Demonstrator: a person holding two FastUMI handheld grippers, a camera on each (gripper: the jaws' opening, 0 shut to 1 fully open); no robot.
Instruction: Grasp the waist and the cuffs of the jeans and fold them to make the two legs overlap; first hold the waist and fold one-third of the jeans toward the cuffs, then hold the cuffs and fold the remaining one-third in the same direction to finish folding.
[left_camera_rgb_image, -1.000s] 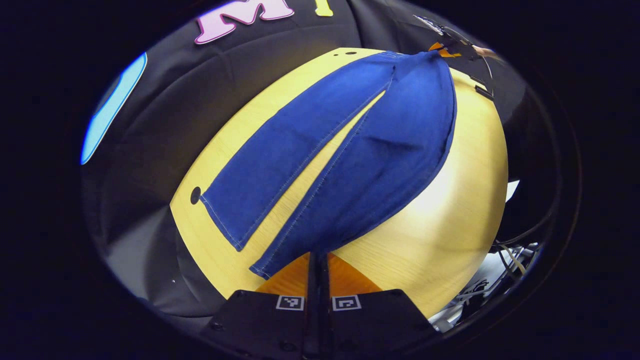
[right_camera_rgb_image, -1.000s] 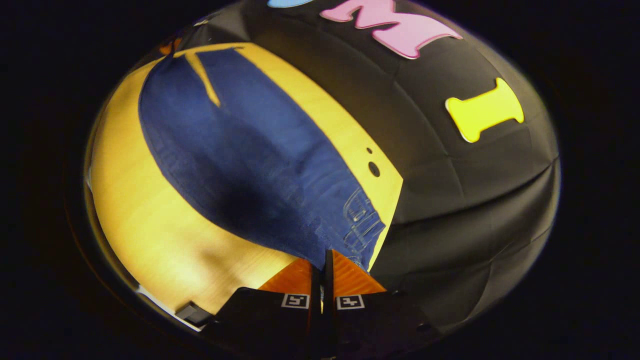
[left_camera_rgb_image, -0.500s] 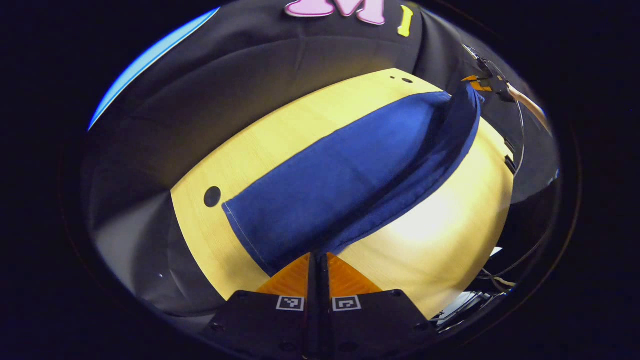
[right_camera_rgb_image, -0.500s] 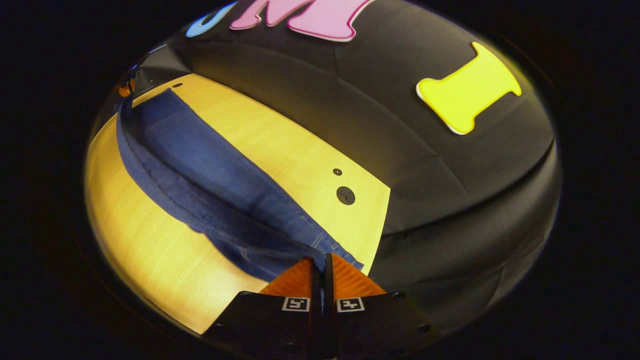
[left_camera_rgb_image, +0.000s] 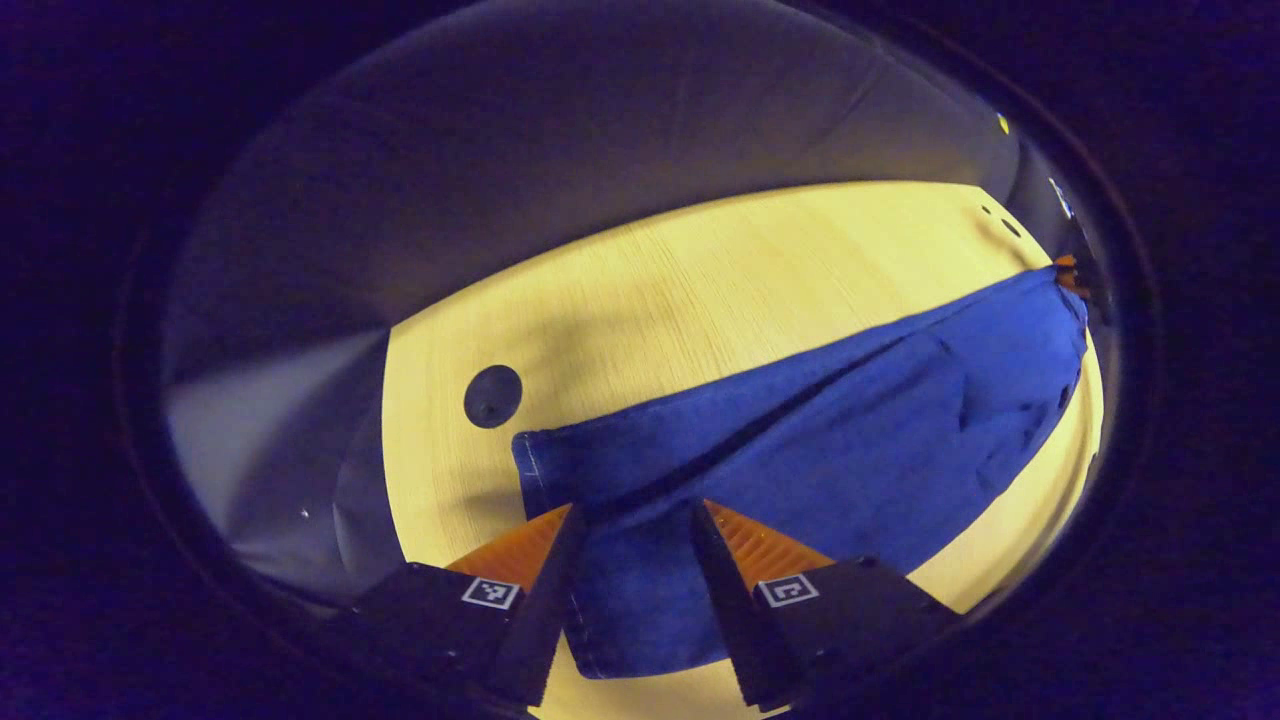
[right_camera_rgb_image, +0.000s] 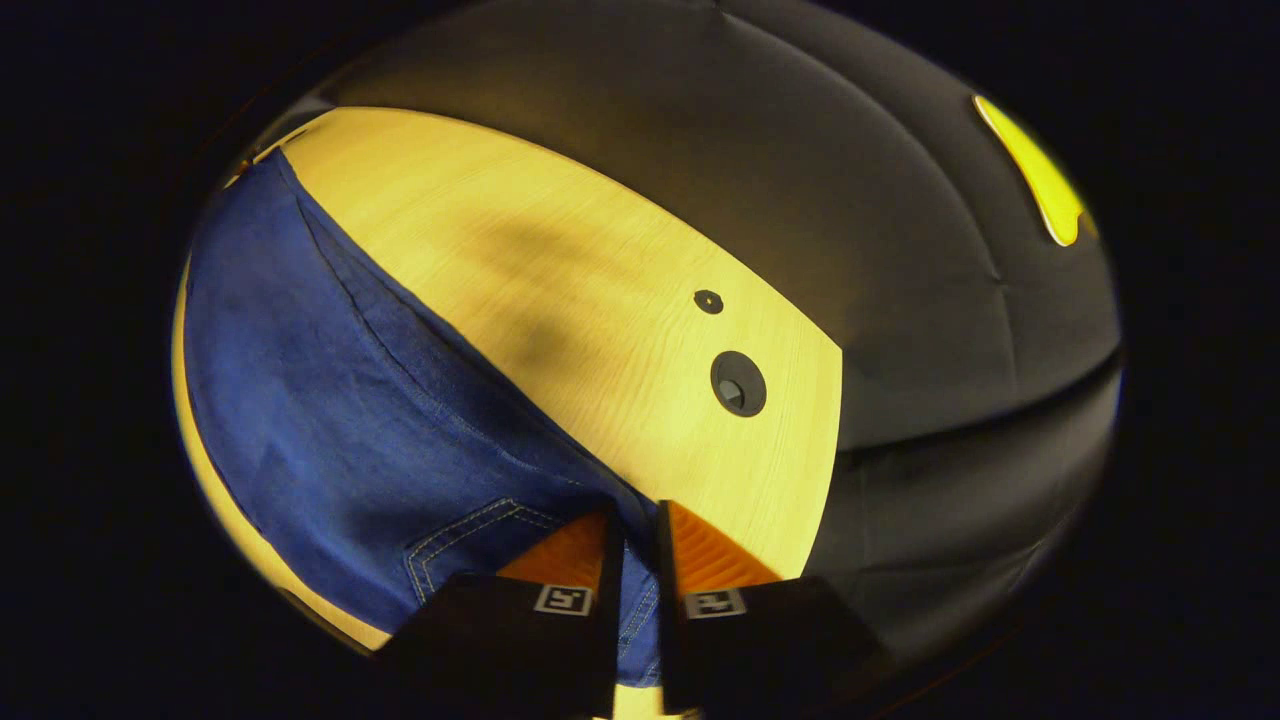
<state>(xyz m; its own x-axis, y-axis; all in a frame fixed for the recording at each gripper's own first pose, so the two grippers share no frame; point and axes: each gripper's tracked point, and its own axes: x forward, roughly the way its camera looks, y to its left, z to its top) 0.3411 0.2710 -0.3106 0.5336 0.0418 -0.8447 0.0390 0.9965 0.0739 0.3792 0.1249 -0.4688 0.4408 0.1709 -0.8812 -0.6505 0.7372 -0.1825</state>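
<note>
The blue jeans (left_camera_rgb_image: 850, 440) lie flat on the yellow wooden table (left_camera_rgb_image: 700, 290), folded lengthwise with one leg on top of the other. My left gripper (left_camera_rgb_image: 630, 515) stands open just above the cuff end, with the hem lying between and below its fingers. At the far waist end a small part of the other gripper (left_camera_rgb_image: 1068, 272) shows. In the right gripper view the waist of the jeans (right_camera_rgb_image: 330, 420) with its pocket stitching rests on the table (right_camera_rgb_image: 560, 270). My right gripper (right_camera_rgb_image: 635, 520) is low over the waist edge, its fingers a narrow gap apart with denim between them.
A round dark hole (left_camera_rgb_image: 492, 396) in the tabletop sits just beyond the cuffs. Two more holes (right_camera_rgb_image: 738, 383) lie near the corner by the waist. The black cloth wall rises right behind the table's far edge.
Both grippers came down and laid the lifted leg onto the other one. My left gripper let go of the cuff and opened wide. My right gripper's fingers parted slightly.
</note>
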